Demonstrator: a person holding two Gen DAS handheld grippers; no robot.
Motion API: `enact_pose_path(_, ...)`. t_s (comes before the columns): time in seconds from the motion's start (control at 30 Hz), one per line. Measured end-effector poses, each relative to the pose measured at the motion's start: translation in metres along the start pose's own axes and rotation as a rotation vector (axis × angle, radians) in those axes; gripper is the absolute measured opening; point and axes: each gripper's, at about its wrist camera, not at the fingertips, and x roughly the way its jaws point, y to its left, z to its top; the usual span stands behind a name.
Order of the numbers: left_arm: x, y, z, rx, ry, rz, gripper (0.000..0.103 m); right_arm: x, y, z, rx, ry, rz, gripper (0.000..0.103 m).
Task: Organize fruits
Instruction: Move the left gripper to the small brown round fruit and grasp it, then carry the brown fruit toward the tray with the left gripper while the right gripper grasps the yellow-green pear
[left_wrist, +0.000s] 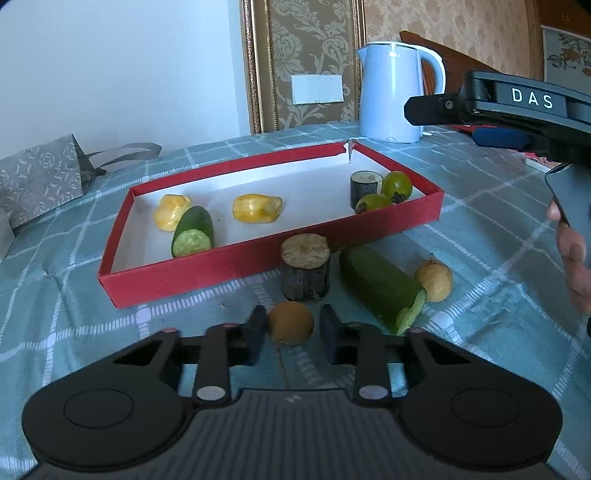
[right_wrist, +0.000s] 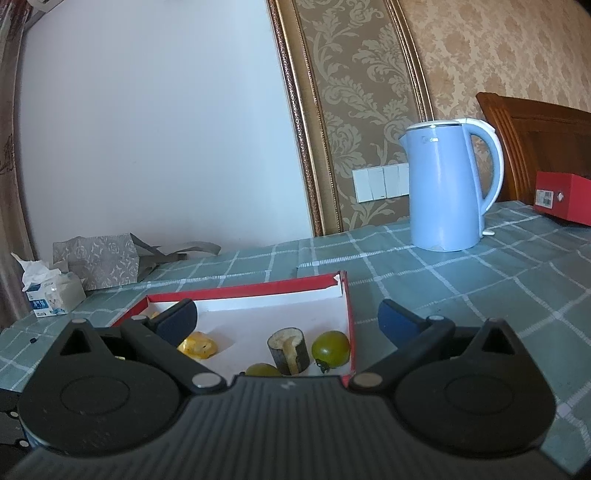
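Observation:
A red shallow box (left_wrist: 236, 258) holds two yellow jackfruit pieces (left_wrist: 256, 208), a cut cucumber piece (left_wrist: 194, 230), a dark cane stub (left_wrist: 364, 186) and two green tomatoes (left_wrist: 397, 184). On the cloth in front lie a bark-covered stub (left_wrist: 304, 271), a long cucumber piece (left_wrist: 380, 286), a yellow round fruit (left_wrist: 434, 280) and a brown round fruit (left_wrist: 290, 323). My left gripper (left_wrist: 293, 332) is open, its fingers on either side of the brown fruit. My right gripper (right_wrist: 288, 317) is open and empty above the box's right end (right_wrist: 349, 314).
A blue kettle (left_wrist: 393, 92) stands behind the box. A patterned grey bag (left_wrist: 40, 177) lies at the left, a tissue box (right_wrist: 51, 295) beside it. A red carton (right_wrist: 563, 197) sits far right by a wooden chair. A checked green cloth covers the table.

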Motion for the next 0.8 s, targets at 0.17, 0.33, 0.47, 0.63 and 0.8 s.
enact_pose_path(0.17,-0.006,0.002,0.0,-0.011,-0.046,0.043,0.026,0.0,0.001,0.0,-0.009,0.0,-0.013,0.103)
enact_pose_path(0.33,-0.016,0.022,0.0,-0.113,-0.091,0.119,0.026,0.002,-0.001,-0.002,-0.009,0.015,-0.02,0.103)
enact_pose_path(0.47,-0.019,0.038,0.0,-0.186,-0.094,0.162,0.025,0.003,-0.002,-0.006,-0.013,0.07,-0.022,0.102)
enact_pose_path(0.63,-0.024,0.045,-0.002,-0.212,-0.107,0.168,0.026,-0.015,-0.001,-0.015,-0.066,0.129,0.032,0.098)
enact_pose_path(0.8,-0.023,0.044,-0.002,-0.209,-0.109,0.15,0.026,-0.031,0.009,-0.034,-0.23,0.21,0.059,0.086)
